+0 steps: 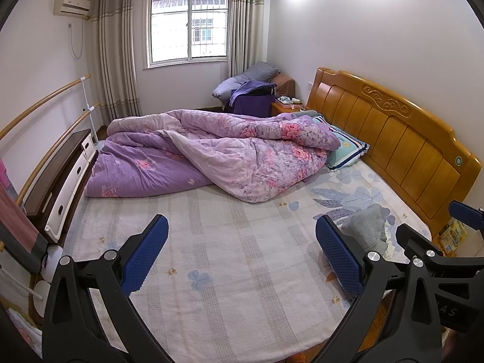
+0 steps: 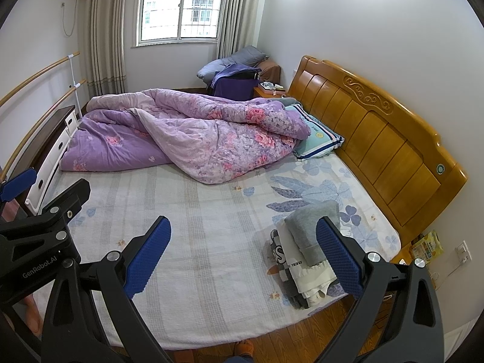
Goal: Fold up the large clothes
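Note:
A stack of folded clothes (image 2: 305,260), grey on top of white and checked pieces, lies at the near right corner of the bed (image 2: 196,211). In the left wrist view only the grey top piece (image 1: 366,227) shows behind my right finger. My left gripper (image 1: 242,254) is open and empty, held above the bare sheet (image 1: 227,242). My right gripper (image 2: 243,255) is open and empty, above the sheet just left of the stack. Each gripper shows at the edge of the other's view.
A crumpled purple floral quilt (image 2: 187,130) covers the far half of the bed. A pillow (image 2: 317,136) lies against the wooden headboard (image 2: 378,139). A drawer cabinet (image 1: 60,193) and wooden rails stand at the left. Wooden floor (image 2: 317,326) runs along the near edge.

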Demonstrator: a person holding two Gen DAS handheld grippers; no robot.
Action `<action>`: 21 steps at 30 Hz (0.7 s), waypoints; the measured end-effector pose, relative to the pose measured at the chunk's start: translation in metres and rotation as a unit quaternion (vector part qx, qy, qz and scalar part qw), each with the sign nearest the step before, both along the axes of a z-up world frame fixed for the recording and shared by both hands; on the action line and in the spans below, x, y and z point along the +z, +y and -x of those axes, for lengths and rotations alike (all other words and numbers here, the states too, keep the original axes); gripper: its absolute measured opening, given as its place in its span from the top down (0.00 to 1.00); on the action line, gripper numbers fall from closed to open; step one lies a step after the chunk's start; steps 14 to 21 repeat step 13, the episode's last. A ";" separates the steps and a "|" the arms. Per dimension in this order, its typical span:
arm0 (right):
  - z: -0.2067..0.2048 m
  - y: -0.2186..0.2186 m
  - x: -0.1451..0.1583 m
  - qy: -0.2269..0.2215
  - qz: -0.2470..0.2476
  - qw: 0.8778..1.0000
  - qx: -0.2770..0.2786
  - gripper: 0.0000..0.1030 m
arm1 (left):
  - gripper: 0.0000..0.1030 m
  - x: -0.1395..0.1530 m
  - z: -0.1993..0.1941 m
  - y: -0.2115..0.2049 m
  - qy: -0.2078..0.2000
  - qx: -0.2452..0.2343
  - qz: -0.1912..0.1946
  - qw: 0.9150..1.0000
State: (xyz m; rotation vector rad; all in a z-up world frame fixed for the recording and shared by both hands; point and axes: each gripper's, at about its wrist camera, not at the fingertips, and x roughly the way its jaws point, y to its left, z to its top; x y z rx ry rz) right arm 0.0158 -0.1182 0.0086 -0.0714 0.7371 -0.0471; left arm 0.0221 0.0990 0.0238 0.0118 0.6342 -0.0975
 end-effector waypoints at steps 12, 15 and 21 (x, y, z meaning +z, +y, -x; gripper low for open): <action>0.005 -0.006 -0.006 0.004 -0.005 1.000 0.012 0.10 | 0.05 -0.003 0.002 -0.002 0.007 0.007 -0.004 1.000; 0.004 -0.008 -0.007 0.006 -0.007 1.000 0.015 0.10 | 0.05 -0.005 0.003 -0.003 0.008 0.010 -0.006 1.000; 0.004 -0.008 -0.007 0.006 -0.007 1.000 0.015 0.10 | 0.05 -0.005 0.003 -0.003 0.008 0.010 -0.006 1.000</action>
